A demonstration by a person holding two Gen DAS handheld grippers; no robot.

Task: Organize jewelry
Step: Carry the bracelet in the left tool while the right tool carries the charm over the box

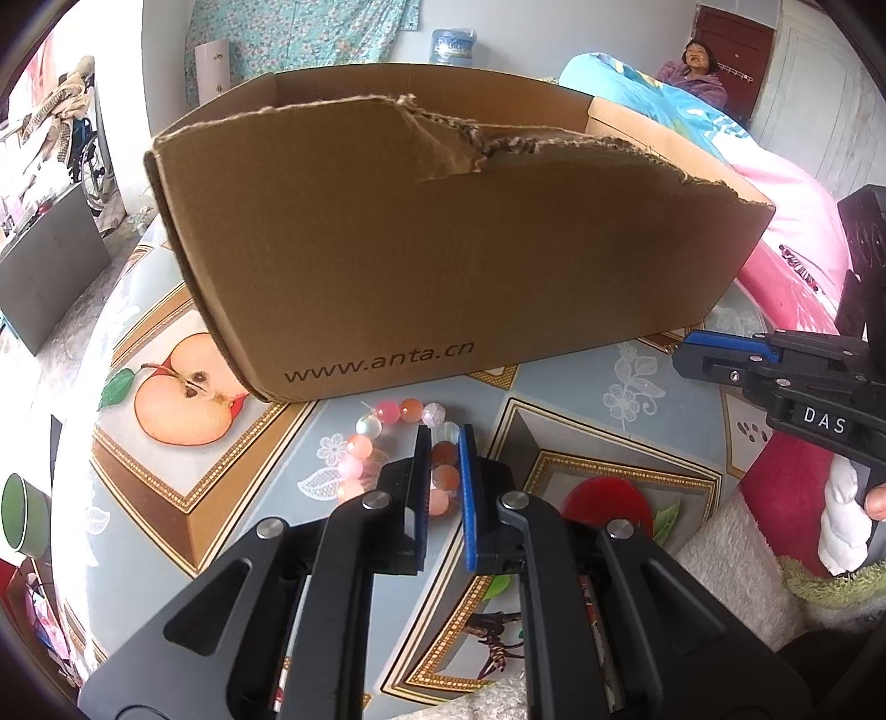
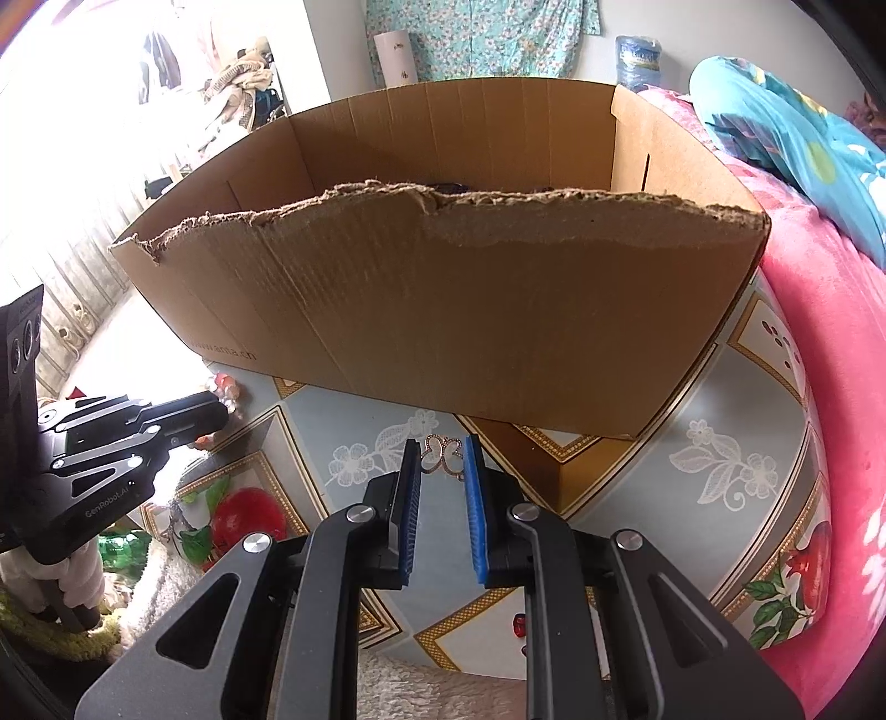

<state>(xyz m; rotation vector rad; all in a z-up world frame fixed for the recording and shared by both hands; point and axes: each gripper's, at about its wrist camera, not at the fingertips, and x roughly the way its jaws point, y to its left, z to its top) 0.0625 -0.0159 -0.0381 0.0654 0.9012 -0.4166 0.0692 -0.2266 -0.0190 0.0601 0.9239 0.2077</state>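
While left gripper pinches bead bracelet — right gripper clamps butterfly charm crosswise.

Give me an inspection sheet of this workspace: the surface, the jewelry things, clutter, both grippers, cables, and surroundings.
Surface: table under a fruit-and-flower patterned cloth.
Job's things: pink and orange bead bracelet lying on the cloth in front of the cardboard box; gold butterfly piece on the cloth near the box. The box is open-topped with a torn front edge.
Clutter: small red bead on the cloth.
Grippers: left gripper shut on the bead bracelet; right gripper has its jaws narrowly apart around the butterfly piece, grip unclear.
Cables: nothing seen.
Surroundings: pink blanket, water jug, a seated person in the background.
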